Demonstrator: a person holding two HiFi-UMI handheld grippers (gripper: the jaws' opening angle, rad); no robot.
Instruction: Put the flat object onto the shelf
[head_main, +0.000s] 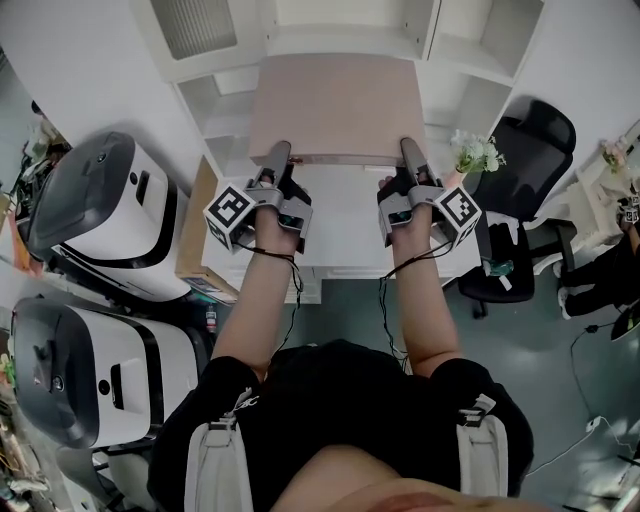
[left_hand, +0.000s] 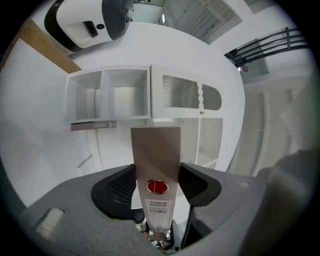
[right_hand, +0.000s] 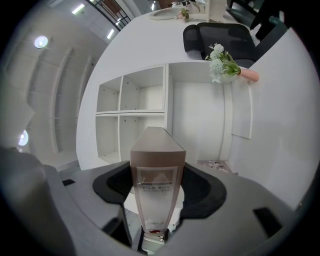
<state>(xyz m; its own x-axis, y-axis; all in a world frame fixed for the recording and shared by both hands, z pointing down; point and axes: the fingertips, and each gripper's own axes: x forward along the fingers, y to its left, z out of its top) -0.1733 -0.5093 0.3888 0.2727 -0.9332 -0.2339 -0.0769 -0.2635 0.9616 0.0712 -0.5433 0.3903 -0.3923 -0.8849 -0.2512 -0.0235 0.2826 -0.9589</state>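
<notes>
A flat pinkish-brown file box (head_main: 333, 108) is held level in front of me, over the white shelf unit (head_main: 450, 105). My left gripper (head_main: 279, 153) is shut on its near left edge, and my right gripper (head_main: 411, 150) on its near right edge. In the left gripper view the box (left_hand: 155, 150) runs away between the jaws toward open white compartments (left_hand: 112, 97); a red dot and a label show on its spine. In the right gripper view the box (right_hand: 157, 160) fills the gap between the jaws, with empty shelf compartments (right_hand: 135, 95) beyond.
Two large white-and-black machines (head_main: 105, 210) (head_main: 90, 370) stand at the left. A brown board (head_main: 194, 230) leans by the shelf unit. A black office chair (head_main: 530, 150) and a small bunch of white flowers (head_main: 478, 152) are at the right.
</notes>
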